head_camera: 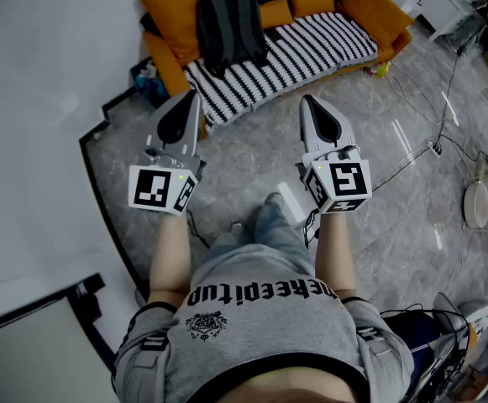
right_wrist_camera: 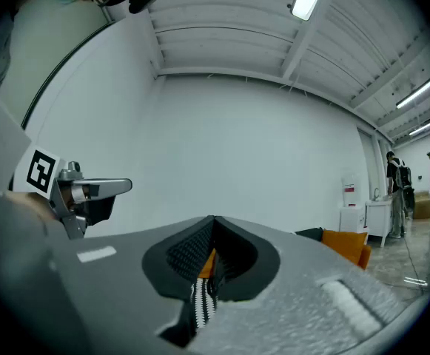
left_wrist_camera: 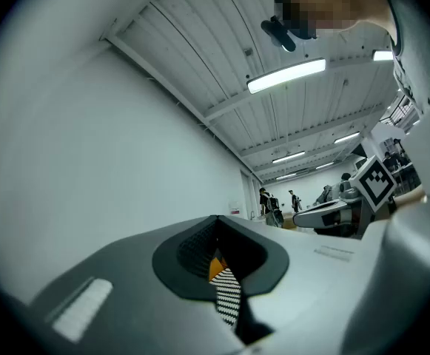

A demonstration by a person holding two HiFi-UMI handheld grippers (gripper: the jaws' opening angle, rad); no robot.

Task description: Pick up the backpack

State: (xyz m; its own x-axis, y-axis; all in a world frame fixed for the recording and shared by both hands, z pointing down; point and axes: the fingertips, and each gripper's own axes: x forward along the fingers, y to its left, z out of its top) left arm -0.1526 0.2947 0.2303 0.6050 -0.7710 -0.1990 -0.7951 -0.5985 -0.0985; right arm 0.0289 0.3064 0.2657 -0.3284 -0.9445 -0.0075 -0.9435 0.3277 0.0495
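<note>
Backpack [head_camera: 229,23] on sofa [head_camera: 319,47], leaning against its back cushions, well apart from left gripper [head_camera: 195,97] and right gripper [head_camera: 307,101]; both jaws together, nothing held.

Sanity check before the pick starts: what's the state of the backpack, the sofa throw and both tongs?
backpack: resting on the orange sofa, not held.
striped throw: spread over the seat.
left tongs: shut, empty, clear of the backpack.
right tongs: shut, empty, clear of the backpack.
</note>
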